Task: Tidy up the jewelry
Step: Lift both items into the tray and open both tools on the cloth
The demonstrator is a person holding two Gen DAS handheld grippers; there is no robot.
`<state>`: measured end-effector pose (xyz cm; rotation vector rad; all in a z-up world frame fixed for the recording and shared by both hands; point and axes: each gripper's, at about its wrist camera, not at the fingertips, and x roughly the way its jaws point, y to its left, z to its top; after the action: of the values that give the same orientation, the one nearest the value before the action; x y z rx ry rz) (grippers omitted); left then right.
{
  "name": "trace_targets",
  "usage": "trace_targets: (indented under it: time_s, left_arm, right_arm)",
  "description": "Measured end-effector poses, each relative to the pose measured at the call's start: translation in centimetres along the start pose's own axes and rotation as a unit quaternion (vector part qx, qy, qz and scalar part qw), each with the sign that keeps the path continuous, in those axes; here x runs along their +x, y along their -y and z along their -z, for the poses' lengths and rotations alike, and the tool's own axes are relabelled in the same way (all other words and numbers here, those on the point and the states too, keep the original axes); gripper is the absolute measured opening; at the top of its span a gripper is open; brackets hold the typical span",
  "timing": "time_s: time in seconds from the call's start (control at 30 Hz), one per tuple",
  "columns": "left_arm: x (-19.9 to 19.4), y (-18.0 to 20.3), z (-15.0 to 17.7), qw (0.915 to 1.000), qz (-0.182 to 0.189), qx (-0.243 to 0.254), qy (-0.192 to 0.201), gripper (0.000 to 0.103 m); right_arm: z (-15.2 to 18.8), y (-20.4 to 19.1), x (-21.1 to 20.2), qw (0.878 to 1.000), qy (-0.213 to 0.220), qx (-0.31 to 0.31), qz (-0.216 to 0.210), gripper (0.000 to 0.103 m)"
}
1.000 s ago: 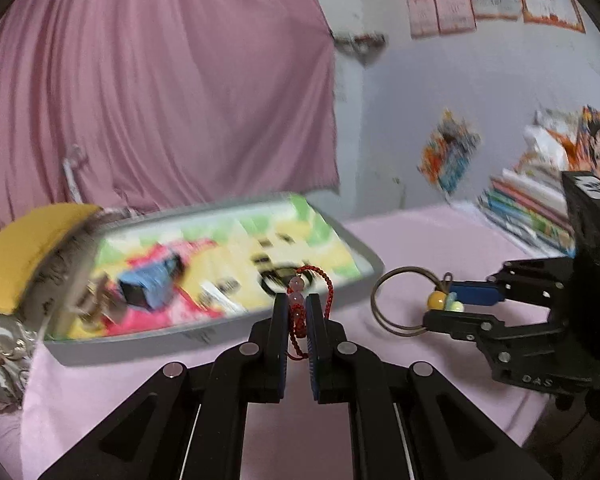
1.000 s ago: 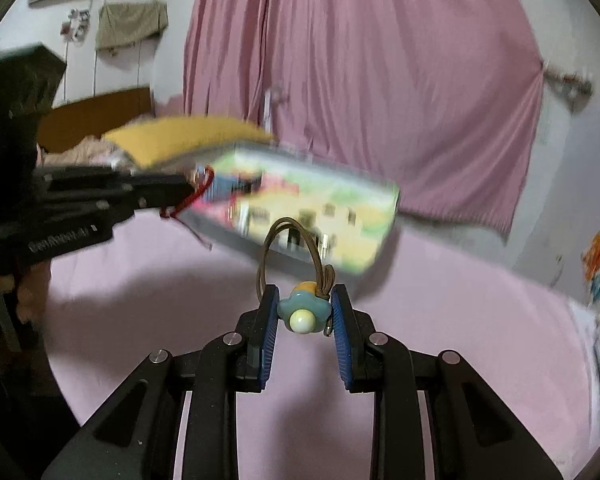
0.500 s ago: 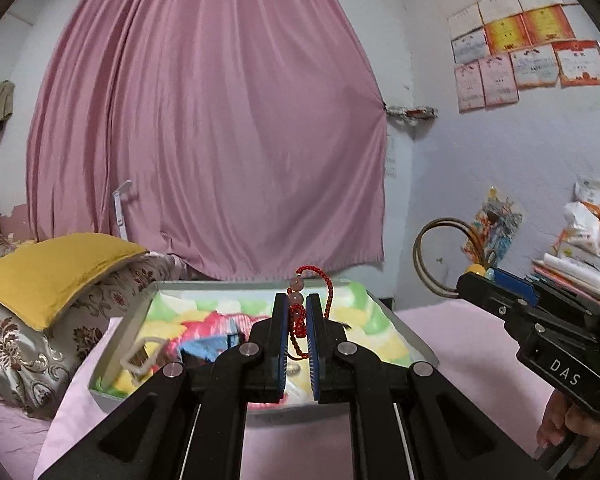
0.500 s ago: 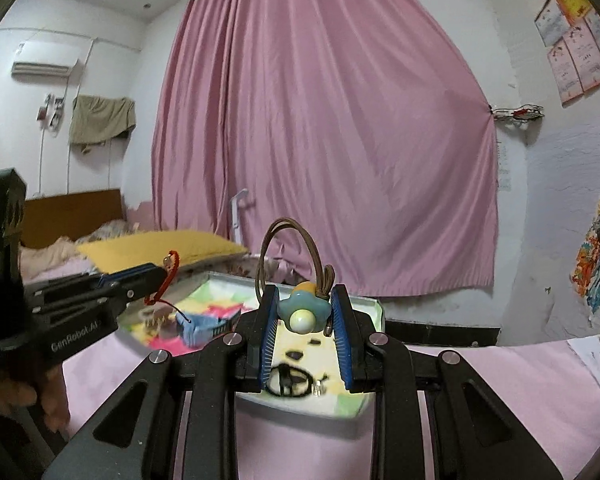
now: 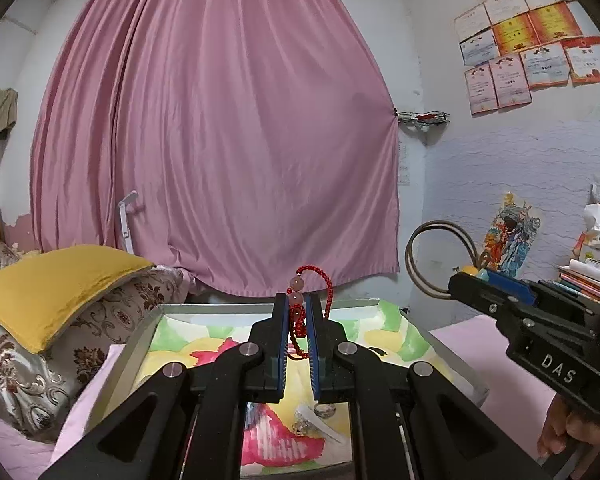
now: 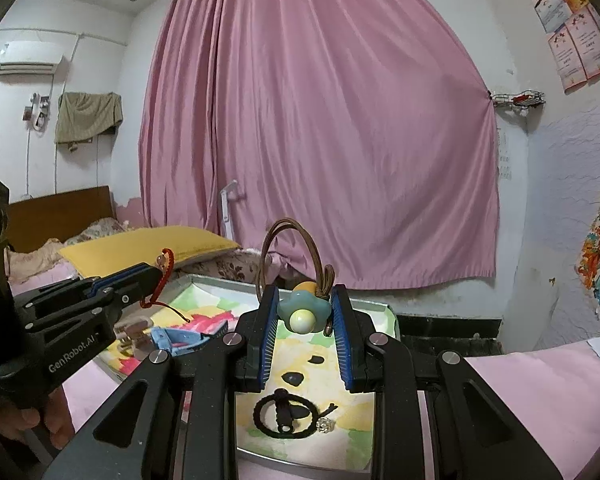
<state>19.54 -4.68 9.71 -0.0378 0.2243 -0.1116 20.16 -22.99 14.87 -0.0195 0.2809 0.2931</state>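
Pink curtain fills the background behind a bed covered by a pink sheet. A metal tray with a colourful printed lining is set on the sheet, just beside a yellow pillow. Above the tray, the left gripper is closed on a red beaded bracelet. The right gripper is clamped on a brown cord bracelet by its flower charm. A black cord ring and a blue watch strap are seen lying in the tray.
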Motion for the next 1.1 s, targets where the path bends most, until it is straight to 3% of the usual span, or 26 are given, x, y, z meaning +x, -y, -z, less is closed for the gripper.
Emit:
trace_targets:
  time_s: [0.23,0.43,0.73,1.1]
  left_arm:
    - [1.8,-1.0,1.0,0.9984,0.009,-0.017,-0.053,0.008]
    - [3.8,-1.6,2.2,0.9904,0.036,-0.037,-0.128,0.008]
    - [5.2,-1.6,3.2,0.9831,0.044,-0.038,-0.173,0.008]
    - [7.4,-1.2,4.5,0.9656,0.051,-0.036,-0.252,0.008]
  right_arm:
    - [1.0,0.2,2.0,0.998,-0.054,0.012,0.002,0.023]
    - [2.5,0.8,3.8,0.993,-0.113,0.035,-0.023,0.023]
    - [3.4,1.3,4.8,0.989,-0.135,0.049,-0.04,0.023]
    - [4.8,2.5,7.0,0.972,-0.211,0.085,-0.062,0.024]
